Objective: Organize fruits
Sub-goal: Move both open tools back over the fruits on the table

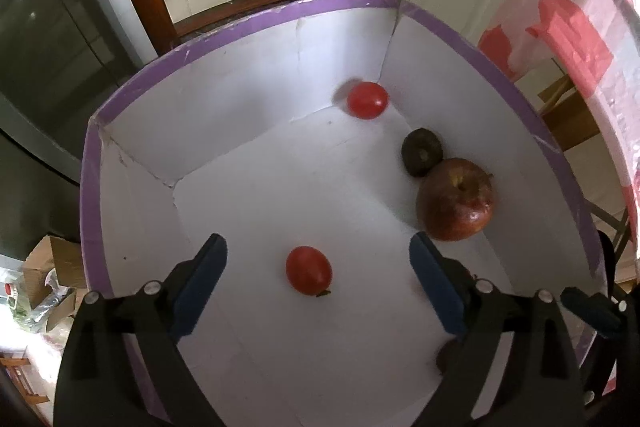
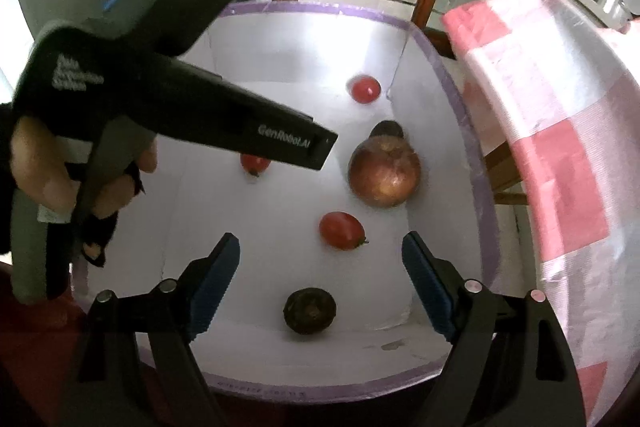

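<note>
A white box with a purple rim (image 1: 240, 23) (image 2: 472, 163) holds the fruit. In the left wrist view my left gripper (image 1: 318, 251) is open above a small red tomato (image 1: 308, 270). A second tomato (image 1: 367, 100) lies in the far corner, with a dark round fruit (image 1: 422, 152) and a red apple (image 1: 455, 199) by the right wall. In the right wrist view my right gripper (image 2: 320, 251) is open and empty over a dark round fruit (image 2: 309, 310) and a tomato (image 2: 341, 230). The apple (image 2: 384, 173), the far tomato (image 2: 364, 89) and a part-hidden tomato (image 2: 254, 163) show too.
The left gripper's black body and the hand holding it (image 2: 180, 99) cross the left of the right wrist view. A pink and white checked cloth (image 2: 560, 131) (image 1: 576, 39) hangs to the right of the box. Cardboard boxes (image 1: 44, 279) sit low on the left.
</note>
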The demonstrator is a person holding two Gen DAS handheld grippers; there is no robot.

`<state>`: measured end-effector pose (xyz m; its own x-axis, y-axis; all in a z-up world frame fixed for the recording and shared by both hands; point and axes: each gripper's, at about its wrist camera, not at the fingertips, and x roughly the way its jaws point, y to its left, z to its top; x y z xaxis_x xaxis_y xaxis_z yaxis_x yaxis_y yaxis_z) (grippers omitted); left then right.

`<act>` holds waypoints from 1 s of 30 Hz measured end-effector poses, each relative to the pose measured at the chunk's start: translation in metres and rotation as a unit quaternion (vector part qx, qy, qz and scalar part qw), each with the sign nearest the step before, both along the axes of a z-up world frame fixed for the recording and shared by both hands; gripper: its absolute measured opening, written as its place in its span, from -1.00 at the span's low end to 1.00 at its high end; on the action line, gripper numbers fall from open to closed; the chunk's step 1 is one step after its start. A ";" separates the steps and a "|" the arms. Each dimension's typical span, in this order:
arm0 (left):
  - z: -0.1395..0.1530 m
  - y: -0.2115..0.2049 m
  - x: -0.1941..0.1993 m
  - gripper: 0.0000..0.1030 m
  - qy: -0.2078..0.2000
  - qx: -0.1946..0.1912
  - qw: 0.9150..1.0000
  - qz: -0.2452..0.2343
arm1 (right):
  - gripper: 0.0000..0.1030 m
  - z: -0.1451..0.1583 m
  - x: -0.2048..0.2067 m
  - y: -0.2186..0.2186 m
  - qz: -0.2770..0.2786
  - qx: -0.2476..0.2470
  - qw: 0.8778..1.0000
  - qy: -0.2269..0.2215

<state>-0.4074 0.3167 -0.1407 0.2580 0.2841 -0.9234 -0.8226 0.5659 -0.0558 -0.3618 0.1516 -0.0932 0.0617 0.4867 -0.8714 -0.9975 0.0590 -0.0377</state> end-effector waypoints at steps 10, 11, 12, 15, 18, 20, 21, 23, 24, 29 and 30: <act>0.048 -0.003 0.015 0.87 -0.072 0.043 0.996 -0.020 | 0.66 0.094 0.033 -0.034 -0.068 0.143 0.987 0.042; 0.060 -0.003 0.018 0.87 -0.082 0.058 0.995 -0.022 | 0.67 0.111 0.040 -0.044 -0.083 0.173 0.980 0.045; 0.078 -0.006 0.022 0.87 -0.098 0.082 0.992 -0.024 | 0.68 0.121 0.046 -0.051 -0.094 0.192 0.976 0.045; 0.125 -0.019 0.036 0.97 -0.142 0.150 0.978 -0.036 | 0.69 0.163 0.068 -0.086 -0.151 0.269 0.950 0.040; 0.165 -0.037 0.058 0.97 -0.186 0.194 0.961 -0.062 | 0.69 0.194 0.099 -0.126 -0.219 0.326 0.919 0.027; 0.184 -0.048 0.078 0.97 -0.217 0.198 0.952 -0.088 | 0.69 0.207 0.126 -0.157 -0.277 0.354 0.893 0.018; 0.194 -0.059 0.095 0.97 -0.234 0.195 0.946 -0.108 | 0.69 0.210 0.137 -0.168 -0.298 0.359 0.884 0.017; 0.205 -0.081 0.129 0.97 -0.256 0.187 0.938 -0.142 | 0.69 0.210 0.164 -0.194 -0.353 0.359 0.864 0.013; 0.210 -0.092 0.147 0.97 -0.266 0.180 0.934 -0.159 | 0.69 0.207 0.183 -0.209 -0.393 0.352 0.850 0.009; 0.215 -0.163 0.235 0.97 -0.291 0.138 0.914 -0.247 | 0.69 0.185 0.262 -0.278 -0.549 0.321 0.772 0.025; 0.214 -0.181 0.260 0.97 -0.292 0.131 0.908 -0.271 | 0.69 0.180 0.271 -0.290 -0.570 0.319 0.757 0.028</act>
